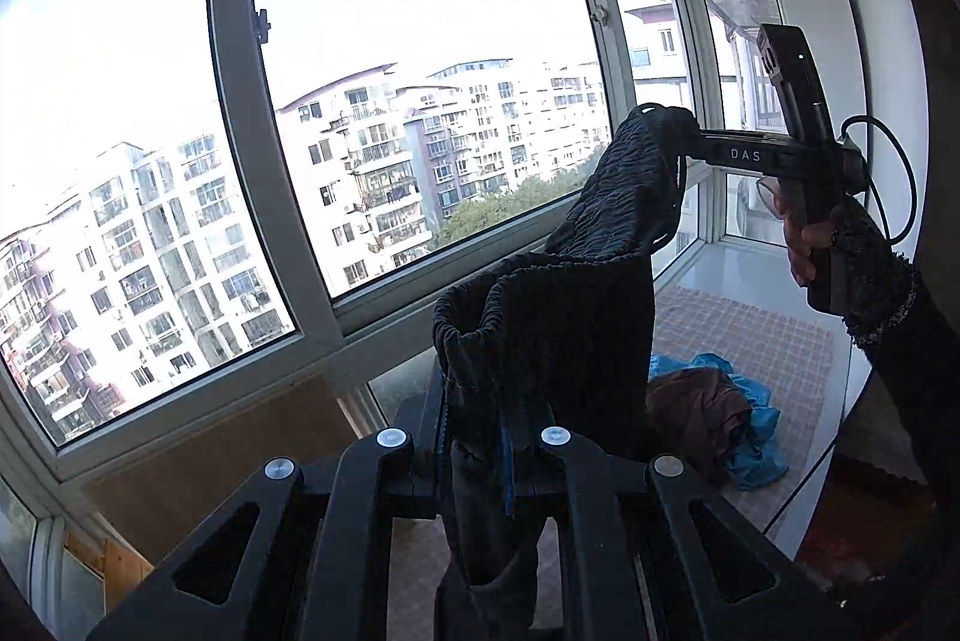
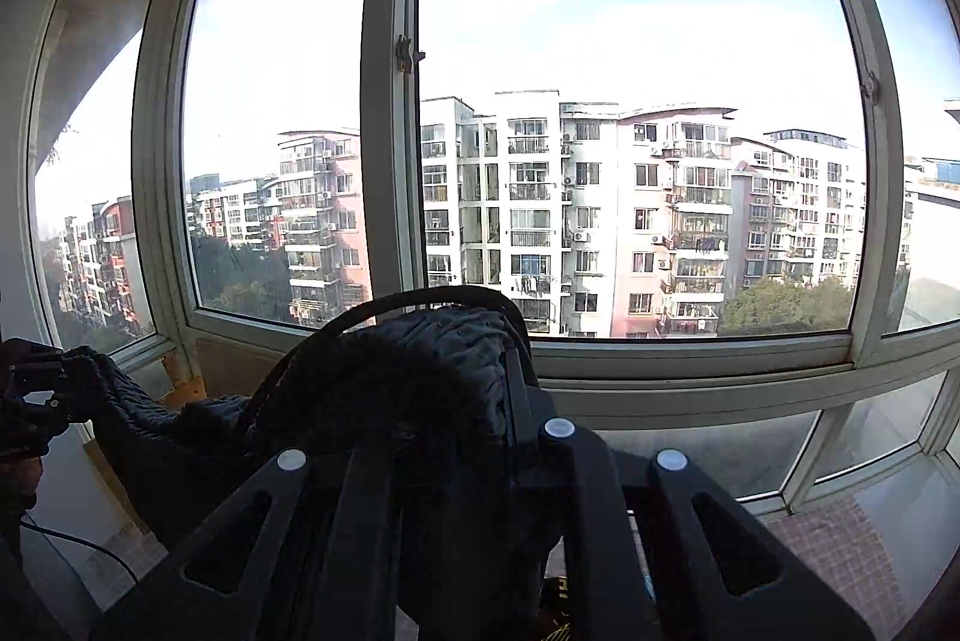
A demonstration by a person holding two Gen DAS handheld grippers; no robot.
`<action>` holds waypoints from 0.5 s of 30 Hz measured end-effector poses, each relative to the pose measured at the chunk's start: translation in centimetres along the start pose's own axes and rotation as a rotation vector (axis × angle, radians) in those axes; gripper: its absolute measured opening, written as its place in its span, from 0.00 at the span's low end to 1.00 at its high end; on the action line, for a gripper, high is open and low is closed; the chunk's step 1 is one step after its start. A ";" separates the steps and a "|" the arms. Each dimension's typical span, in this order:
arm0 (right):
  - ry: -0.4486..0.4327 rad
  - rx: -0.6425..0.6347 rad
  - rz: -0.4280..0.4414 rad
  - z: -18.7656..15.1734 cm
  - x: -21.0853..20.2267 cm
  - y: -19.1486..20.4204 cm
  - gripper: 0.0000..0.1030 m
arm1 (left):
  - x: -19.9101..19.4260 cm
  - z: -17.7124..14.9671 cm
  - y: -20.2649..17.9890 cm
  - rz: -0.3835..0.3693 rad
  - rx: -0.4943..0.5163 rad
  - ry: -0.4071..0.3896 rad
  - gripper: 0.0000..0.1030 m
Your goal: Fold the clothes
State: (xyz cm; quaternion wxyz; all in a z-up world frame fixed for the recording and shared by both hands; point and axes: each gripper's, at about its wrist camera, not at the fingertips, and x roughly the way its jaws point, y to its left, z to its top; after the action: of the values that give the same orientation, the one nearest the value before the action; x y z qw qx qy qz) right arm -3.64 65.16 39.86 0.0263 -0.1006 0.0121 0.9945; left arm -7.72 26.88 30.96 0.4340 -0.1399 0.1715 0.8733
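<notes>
A dark garment [image 1: 558, 317] with a gathered elastic waistband is held up in the air in front of the large window [image 1: 384, 41], stretched between the two grippers. The left gripper [image 1: 480, 437] is clamped on one part of the waistband, its fingers closed on the cloth, while the right gripper [image 1: 672, 143] is closed on the other end, higher up. Below, a blue cloth [image 1: 753, 431] and a brown cloth [image 1: 690, 407] are left crumpled on the checked surface [image 1: 750, 335].
</notes>
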 end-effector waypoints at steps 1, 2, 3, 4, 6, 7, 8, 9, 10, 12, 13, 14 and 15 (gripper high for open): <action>-0.016 0.001 -0.045 1.1 -2.0 -1.8 0.10 | 0.3 1.9 -1.6 -0.019 0.016 -0.018 0.11; -0.029 0.002 -0.089 2.2 -4.0 -3.5 0.10 | 0.7 3.8 -3.2 -0.039 0.031 -0.037 0.11; -0.039 0.005 -0.132 3.2 -5.9 -5.2 0.10 | 1.0 5.6 -4.8 -0.058 0.047 -0.055 0.11; -0.051 0.008 -0.176 4.2 -7.8 -6.8 0.10 | 1.3 7.4 -6.3 -0.080 0.061 -0.073 0.11; -0.073 0.001 -0.267 6.3 -11.2 -9.2 0.10 | 2.1 10.5 -9.1 -0.140 0.084 -0.107 0.11; -0.083 -0.003 -0.311 7.3 -12.8 -10.3 0.10 | 2.4 12.0 -10.3 -0.171 0.092 -0.124 0.11; -0.094 -0.002 -0.349 8.2 -14.6 -11.2 0.10 | 2.5 13.4 -11.3 -0.203 0.092 -0.141 0.11; -0.106 -0.001 -0.385 9.2 -16.1 -11.8 0.10 | 2.5 14.7 -12.2 -0.232 0.092 -0.157 0.11; -0.116 -0.009 -0.418 10.1 -17.2 -11.9 0.10 | 2.4 15.8 -12.9 -0.254 0.091 -0.174 0.11; -0.136 -0.023 -0.484 12.0 -19.2 -12.0 0.10 | 1.9 17.8 -13.9 -0.294 0.095 -0.209 0.11; -0.144 -0.032 -0.511 12.9 -20.1 -11.8 0.10 | 1.3 18.5 -13.9 -0.307 0.096 -0.228 0.11; -0.148 -0.043 -0.526 13.7 -20.4 -11.2 0.10 | 0.7 19.0 -13.7 -0.318 0.092 -0.243 0.11; -0.155 -0.054 -0.537 14.4 -20.2 -10.4 0.10 | 0.1 19.1 -13.0 -0.319 0.085 -0.255 0.11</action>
State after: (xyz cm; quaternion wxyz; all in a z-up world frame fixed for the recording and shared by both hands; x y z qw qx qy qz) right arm 13.82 74.94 57.87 0.2870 -0.0247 -0.0437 0.9566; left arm 0.92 42.34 45.82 0.5903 -0.0354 0.1275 0.7962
